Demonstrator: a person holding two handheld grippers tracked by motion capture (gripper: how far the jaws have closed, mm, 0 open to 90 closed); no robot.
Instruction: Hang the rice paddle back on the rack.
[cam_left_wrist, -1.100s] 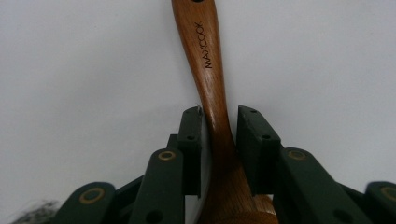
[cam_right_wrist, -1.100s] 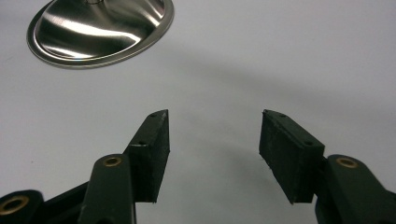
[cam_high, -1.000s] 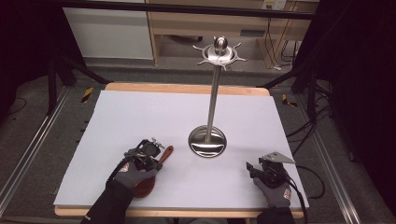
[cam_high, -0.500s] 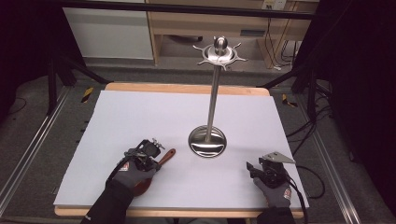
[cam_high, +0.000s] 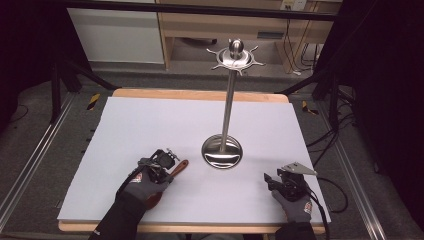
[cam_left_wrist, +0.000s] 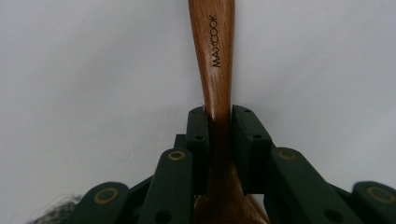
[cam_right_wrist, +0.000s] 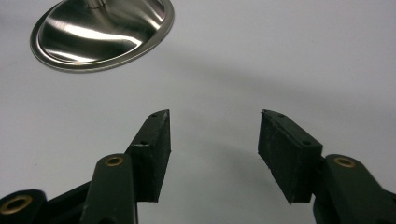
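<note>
A wooden spoon (cam_high: 181, 166) lies on the white table cover at the front left, its handle pointing toward the steel stand. My left gripper (cam_high: 167, 162) is shut on the handle. In the left gripper view both pads clamp the brown handle (cam_left_wrist: 215, 56), which carries a printed brand name, and the gripper (cam_left_wrist: 218, 114) sits low over the cover. My right gripper (cam_high: 270, 178) rests at the front right. Its jaws have just been closing a little, but the right gripper (cam_right_wrist: 214, 121) still shows a wide gap with nothing in it.
A tall steel stand (cam_high: 222, 152) with a round base and a hooked crown on top rises mid-table; its base (cam_right_wrist: 100, 28) lies ahead and left of the right gripper. The white cover (cam_high: 150, 120) spans the table, with wooden edges around it.
The spoon's handle end has shifted slightly under the left gripper. Both hands stay where they were.
</note>
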